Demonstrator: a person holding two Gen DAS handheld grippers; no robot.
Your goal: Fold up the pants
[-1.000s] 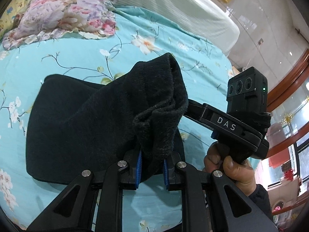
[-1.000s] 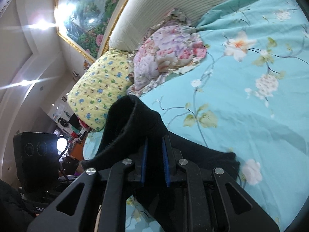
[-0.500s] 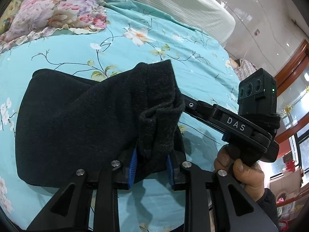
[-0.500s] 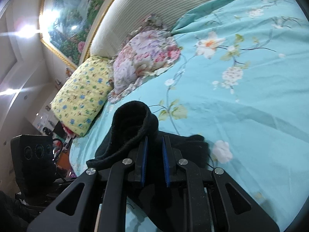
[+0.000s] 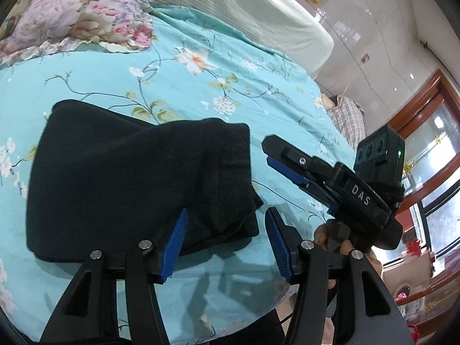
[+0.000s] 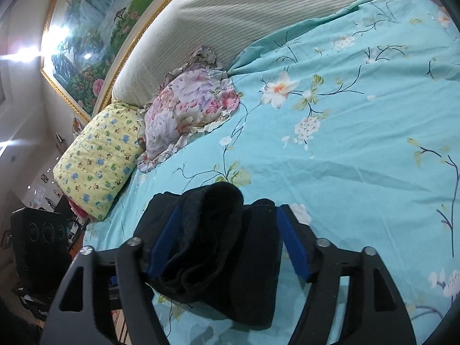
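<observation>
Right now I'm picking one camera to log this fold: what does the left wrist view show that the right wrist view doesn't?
Left wrist only: the right gripper from outside, the hand under it, a plaid cloth, a wood-framed window.
Right wrist only: a yellow pillow, a landscape painting.
Both: black pants on the teal floral bedspread, a floral pillow, jaws opening around fabric.

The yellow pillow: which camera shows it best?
The right wrist view: the yellow pillow lies in full sight beside the flowered pillow. The left wrist view shows no more than a sliver at its top-left edge.
</observation>
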